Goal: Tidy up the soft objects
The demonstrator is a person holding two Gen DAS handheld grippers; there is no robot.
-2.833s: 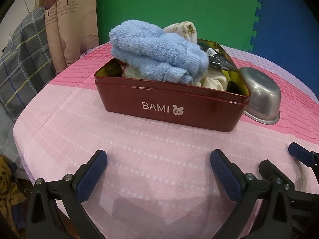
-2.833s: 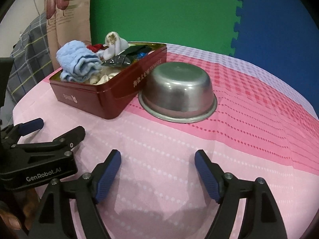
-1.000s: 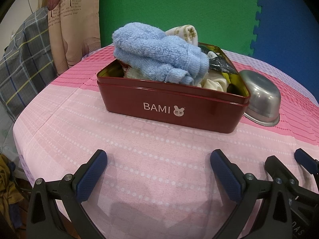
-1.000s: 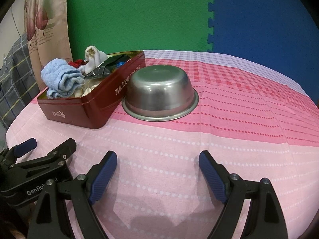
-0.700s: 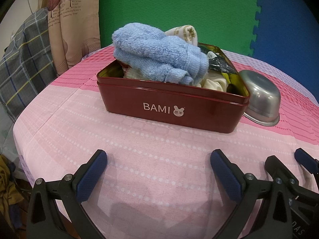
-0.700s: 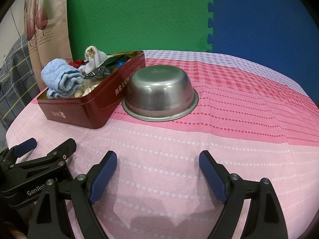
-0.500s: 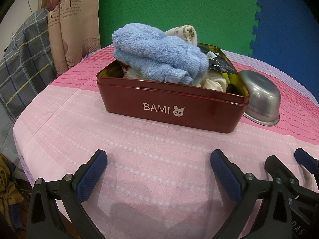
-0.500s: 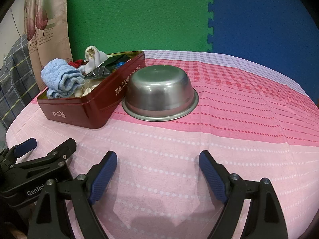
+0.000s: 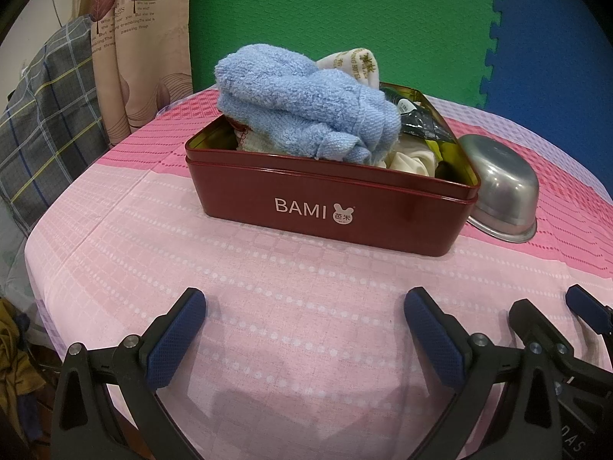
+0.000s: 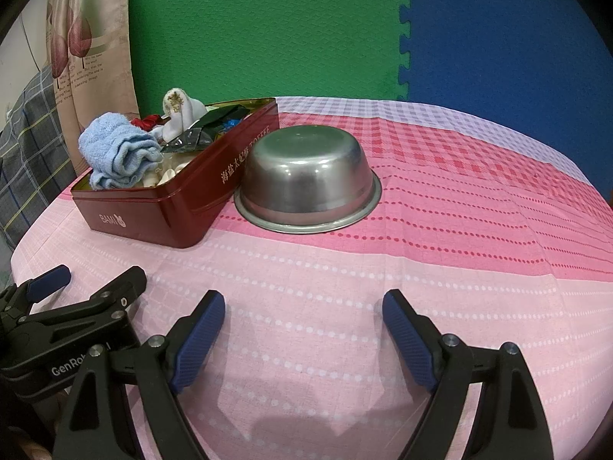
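Note:
A dark red BAMI tin (image 9: 329, 218) stands on the pink tablecloth, piled with a blue towel (image 9: 302, 115), a white printed sock (image 9: 356, 63), cream cloth (image 9: 413, 161) and dark foil packets (image 9: 421, 122). The tin also shows in the right wrist view (image 10: 180, 207), with the blue towel (image 10: 118, 153) at its near end. My left gripper (image 9: 304, 318) is open and empty, hovering over the cloth in front of the tin. My right gripper (image 10: 304, 318) is open and empty, in front of the bowl and to the right of the left gripper (image 10: 88, 280).
An upturned steel bowl (image 10: 306, 188) sits right beside the tin; it also shows in the left wrist view (image 9: 502, 195). The round table's edge (image 9: 34, 237) drops off at left. A plaid fabric (image 9: 42, 122) and a curtain (image 9: 141, 50) stand behind left. Green and blue foam mats form the back wall.
Over 2.8 seconds the right gripper shifted right and back a little, so the bowl sits more central in its view. In the last second nothing has visibly moved.

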